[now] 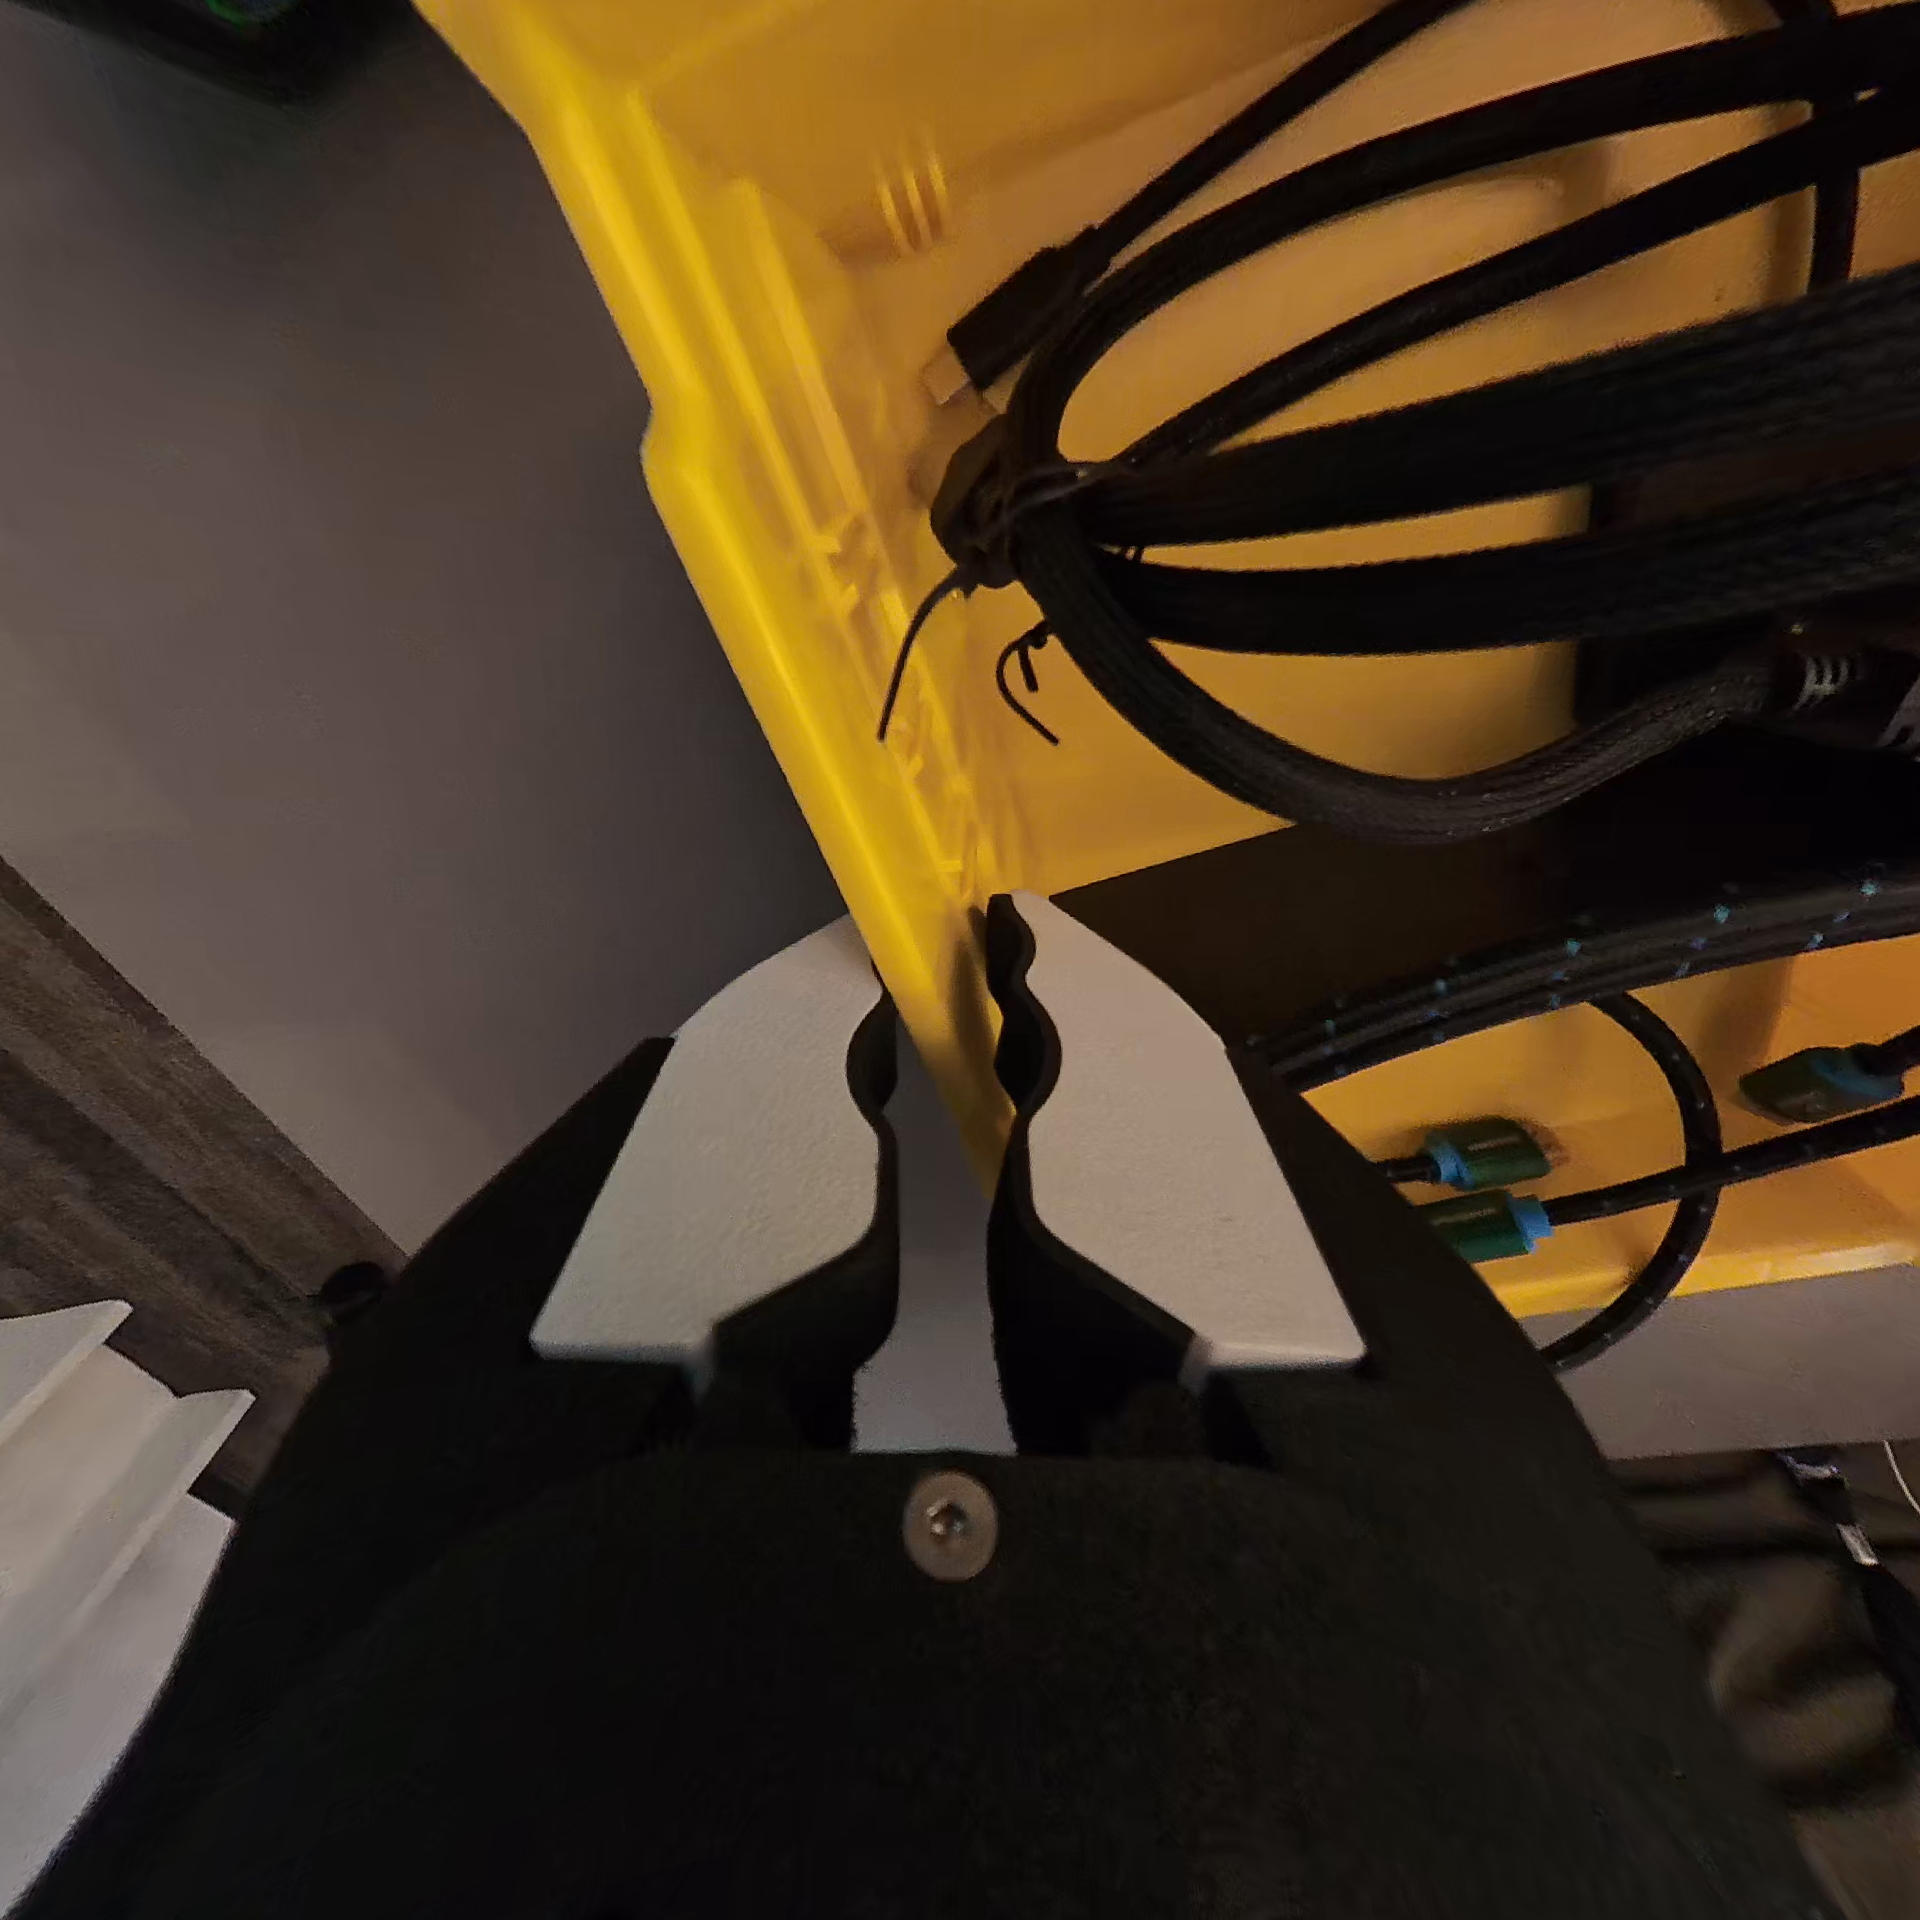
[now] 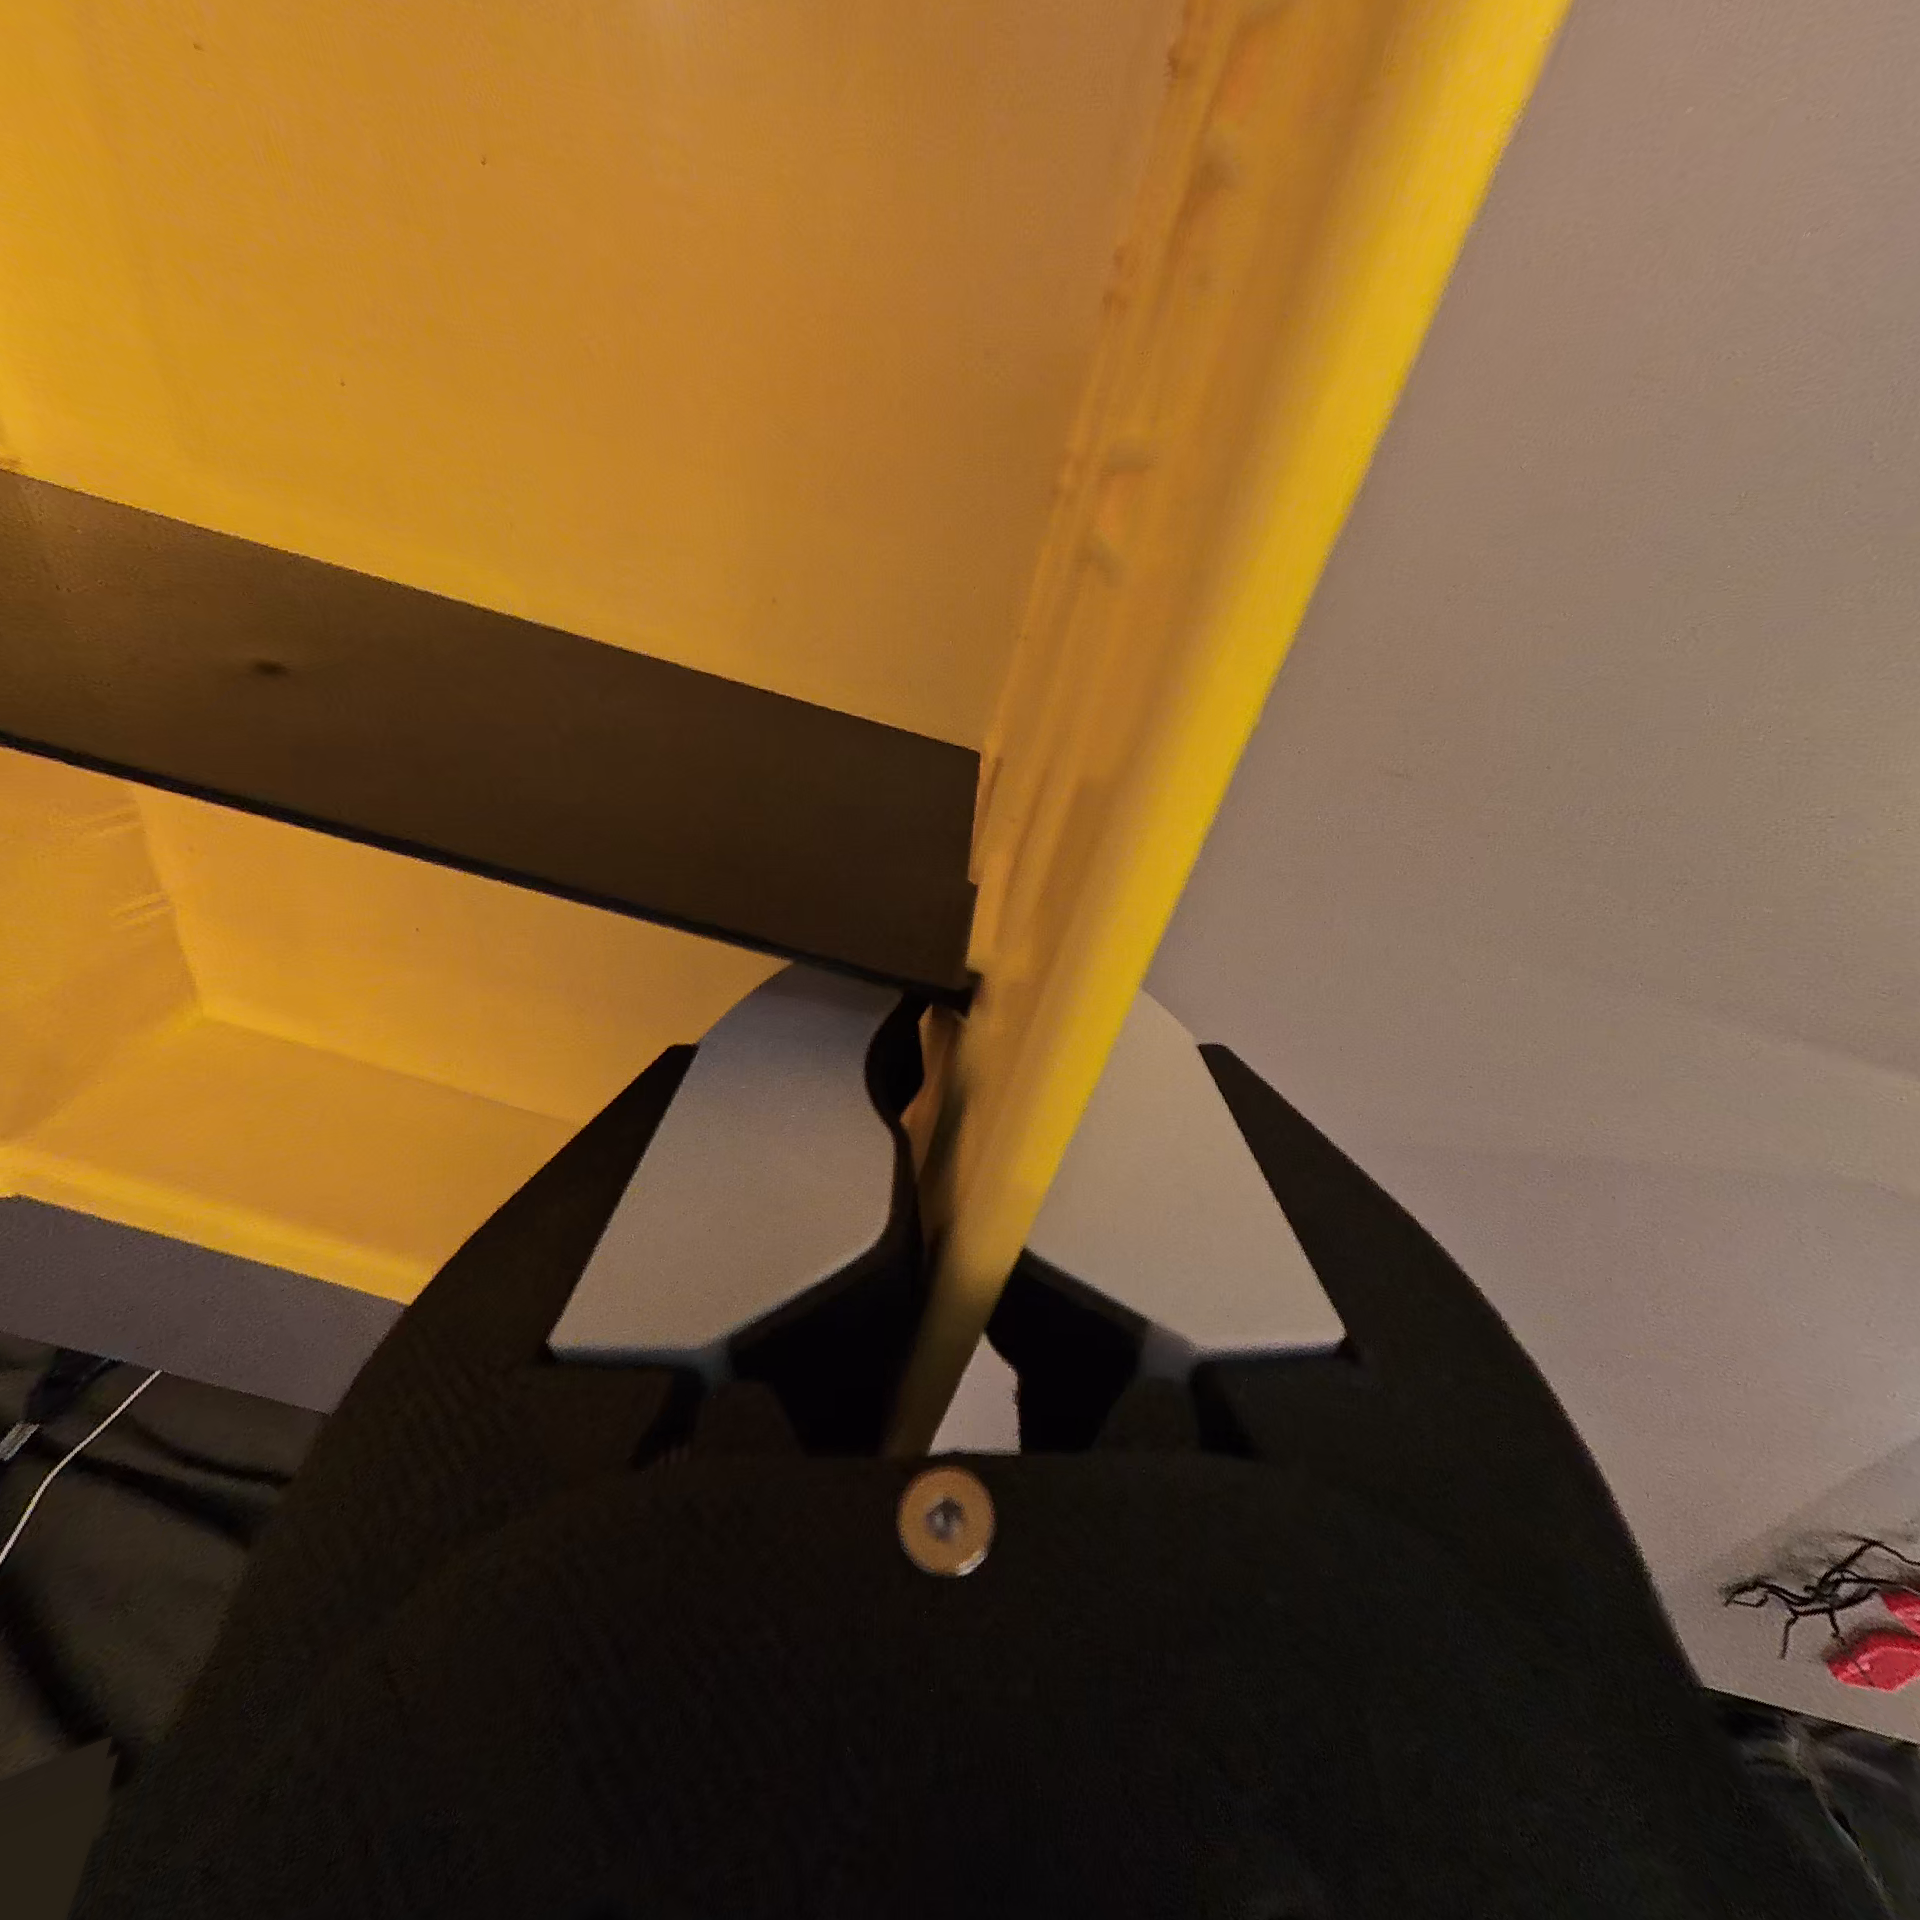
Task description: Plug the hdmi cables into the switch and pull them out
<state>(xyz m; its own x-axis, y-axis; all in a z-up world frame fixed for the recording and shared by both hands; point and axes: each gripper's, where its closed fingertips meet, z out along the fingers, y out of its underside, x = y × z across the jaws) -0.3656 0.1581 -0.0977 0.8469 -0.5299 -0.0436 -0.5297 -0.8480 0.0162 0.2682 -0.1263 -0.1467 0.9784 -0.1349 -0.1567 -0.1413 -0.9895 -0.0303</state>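
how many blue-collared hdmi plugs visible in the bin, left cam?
3. Two lie side by side near the yellow bin's lower wall: one, one just below it. A third sits by the right frame edge. More may be hidden.

Cable bundle (image 1: 1351, 540) and black divider (image 2: 499, 727) crowd yellow bin (image 1: 790, 582).

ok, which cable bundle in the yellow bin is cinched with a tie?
The all-black braided cable bundle in the far compartment, tied at its left end; the blue-flecked black cables nearer the camera run loose.
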